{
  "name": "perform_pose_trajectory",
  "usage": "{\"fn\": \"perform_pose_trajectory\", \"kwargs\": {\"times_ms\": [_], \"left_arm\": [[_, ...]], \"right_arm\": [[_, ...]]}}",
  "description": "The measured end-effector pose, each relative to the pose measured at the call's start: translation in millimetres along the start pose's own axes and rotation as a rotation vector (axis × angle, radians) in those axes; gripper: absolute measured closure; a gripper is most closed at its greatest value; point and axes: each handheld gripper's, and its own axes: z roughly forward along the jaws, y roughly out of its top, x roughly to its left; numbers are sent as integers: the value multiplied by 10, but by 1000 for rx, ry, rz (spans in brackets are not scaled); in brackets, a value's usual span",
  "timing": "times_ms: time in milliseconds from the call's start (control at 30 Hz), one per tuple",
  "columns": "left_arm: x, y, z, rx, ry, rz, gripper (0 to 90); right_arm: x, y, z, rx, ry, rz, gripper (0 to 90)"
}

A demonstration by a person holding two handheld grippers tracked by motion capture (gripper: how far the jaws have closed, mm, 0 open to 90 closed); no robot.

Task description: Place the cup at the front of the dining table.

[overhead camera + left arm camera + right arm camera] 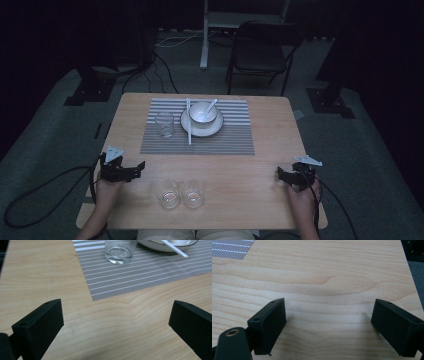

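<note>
Two clear, empty drinking glasses stand upright side by side near the front edge of the desk (260, 165): the left glass (167, 193) and the right glass (193, 193), just beside each other, on bare wood.

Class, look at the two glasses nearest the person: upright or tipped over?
Upright. Both glasses stand on their bases on the table, round rims facing up, side by side.

Two glasses (180, 193) before the placemat (197, 142)

A light wooden table (260, 165) carries a striped placemat (235, 137) and two glasses (180, 194), seemingly empty.
</note>
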Motion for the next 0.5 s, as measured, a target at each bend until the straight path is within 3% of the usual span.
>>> {"fn": "perform_pose_trajectory", "kwargs": {"times_ms": [333, 500], "left_arm": [[26, -173, -117, -12, 18, -3, 0], [35, -239, -186, -26, -2, -19, 0]], "right_arm": [[1, 1, 0, 0, 0, 2, 120], [1, 1, 0, 0, 0, 1, 120]]}}
